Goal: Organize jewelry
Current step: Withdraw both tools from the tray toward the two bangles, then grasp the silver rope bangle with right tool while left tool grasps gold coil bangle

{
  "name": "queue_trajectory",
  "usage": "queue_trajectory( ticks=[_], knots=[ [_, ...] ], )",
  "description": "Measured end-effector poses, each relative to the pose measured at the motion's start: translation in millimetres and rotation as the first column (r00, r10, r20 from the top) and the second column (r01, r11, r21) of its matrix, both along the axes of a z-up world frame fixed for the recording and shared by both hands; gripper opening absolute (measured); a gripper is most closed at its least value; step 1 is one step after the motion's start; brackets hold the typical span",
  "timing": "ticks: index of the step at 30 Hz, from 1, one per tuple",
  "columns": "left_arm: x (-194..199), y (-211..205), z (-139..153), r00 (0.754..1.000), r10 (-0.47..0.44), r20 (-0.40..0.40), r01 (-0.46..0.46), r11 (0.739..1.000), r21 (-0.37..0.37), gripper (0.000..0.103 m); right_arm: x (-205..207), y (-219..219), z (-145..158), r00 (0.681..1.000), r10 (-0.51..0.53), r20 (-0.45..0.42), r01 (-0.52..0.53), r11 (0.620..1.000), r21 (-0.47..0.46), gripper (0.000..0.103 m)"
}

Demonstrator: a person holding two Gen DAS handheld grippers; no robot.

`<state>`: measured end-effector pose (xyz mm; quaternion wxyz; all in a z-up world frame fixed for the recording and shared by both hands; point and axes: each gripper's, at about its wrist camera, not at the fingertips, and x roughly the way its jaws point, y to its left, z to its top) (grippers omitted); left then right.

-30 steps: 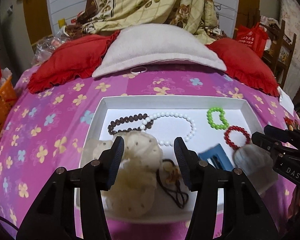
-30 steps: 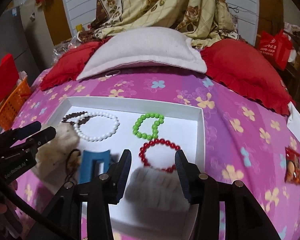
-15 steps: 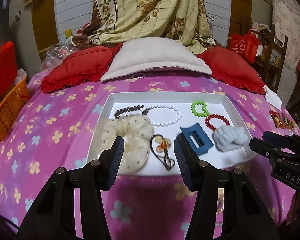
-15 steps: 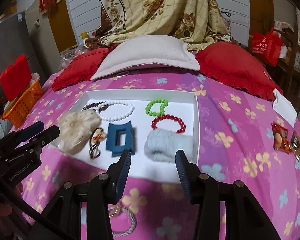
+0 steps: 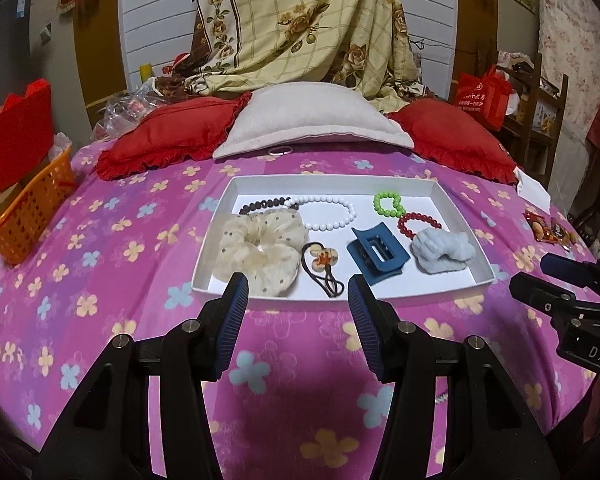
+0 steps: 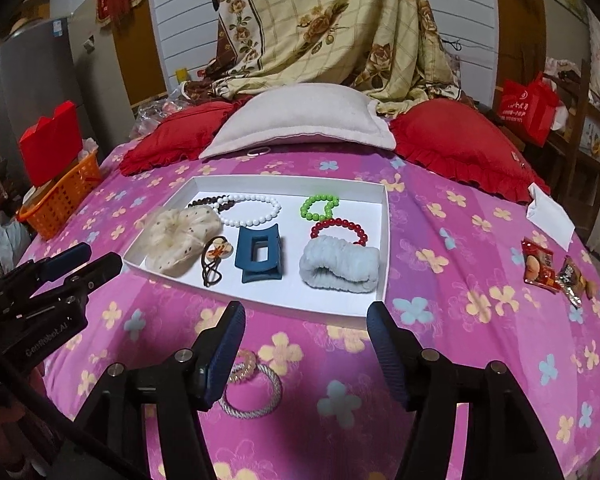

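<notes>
A white tray [image 5: 420, 299] lies on the pink flowered bedspread. It holds a cream scrunchie [image 5: 256, 252], brown [image 5: 260, 206], white [image 5: 328, 214], green [image 5: 388, 204] and red [image 5: 418, 224] bead bracelets, a flower-charm hair tie [image 5: 324, 264], a blue claw clip [image 5: 376, 254] and a pale blue scrunchie [image 6: 340, 264]. My left gripper [image 5: 298, 282] hangs open and empty just short of the tray's near edge. My right gripper [image 6: 305, 310] is also back from the tray, its jaws opening with nothing between them. A silver twisted band [image 6: 252, 394] and a pinkish coil tie [image 6: 244, 362] lie on the bedspread under it.
An orange basket [image 5: 28, 216] with a red box stands at the bed's left edge. Red pillows and a white pillow [image 5: 312, 120] line the far side, with a small white ring [image 5: 280, 151] before them. Snack packets [image 6: 540, 268] and a white paper [image 6: 550, 220] lie at the right.
Both grippers have drawn back from over the tray toward the bed's near edge. The right jaws have widened; the pale blue scrunchie that was between them now lies in the tray.
</notes>
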<state>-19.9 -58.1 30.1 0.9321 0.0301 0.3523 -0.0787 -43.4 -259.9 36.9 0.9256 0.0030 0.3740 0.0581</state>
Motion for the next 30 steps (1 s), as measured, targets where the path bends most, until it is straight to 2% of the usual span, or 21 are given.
queue_trajectory(
  ticks=[8, 13, 17, 19, 22, 25, 27, 30],
  knots=[
    [-11.2, -2.4, -14.0, 0.995, -0.073, -0.07, 0.07, 0.996, -0.046, 0.052, -2.1, -7.4, -26.5, 0.998, 0.025, -0.063, -0.025, 1.0, -0.003, 0.061],
    [-9.2, -13.2, -39.6, 0.975, -0.149, -0.167, 0.137, 0.987, -0.081, 0.052, 1.7, -8.1, -49.8, 0.989, 0.072, -0.13, -0.068, 0.997, 0.036, 0.06],
    [-0.8, -16.0, -54.1, 0.959, -0.173, -0.225, 0.148, 0.981, -0.123, 0.052, 5.6, 1.8, -73.7, 0.975, 0.113, -0.193, -0.108, 0.993, 0.036, 0.043],
    [4.7, -18.6, -60.2, 0.947, -0.193, -0.256, 0.162, 0.977, -0.139, 0.052, 8.5, 9.3, -84.4, 0.968, 0.128, -0.218, -0.124, 0.992, 0.033, 0.042],
    [10.5, -18.1, -66.2, 0.937, -0.198, -0.289, 0.16, 0.976, -0.15, 0.052, 11.6, 19.5, -94.6, 0.963, 0.147, -0.224, -0.15, 0.989, 0.002, 0.039],
    [14.4, -17.7, -70.4, 0.932, -0.198, -0.304, 0.159, 0.976, -0.149, 0.052, 10.6, 25.4, -95.3, 0.965, 0.151, -0.214, -0.174, 0.98, -0.091, 0.033],
    [15.7, -20.9, -71.9, 0.925, -0.213, -0.314, 0.173, 0.974, -0.149, 0.052, 7.7, 20.4, -93.9, 0.966, 0.143, -0.214, -0.175, 0.975, -0.137, 0.033],
    [15.9, -29.5, -73.7, 0.917, -0.245, -0.316, 0.211, 0.968, -0.138, 0.052, 2.4, 2.2, -92.8, 0.968, 0.111, -0.225, -0.147, 0.978, -0.151, 0.033]
  ],
)
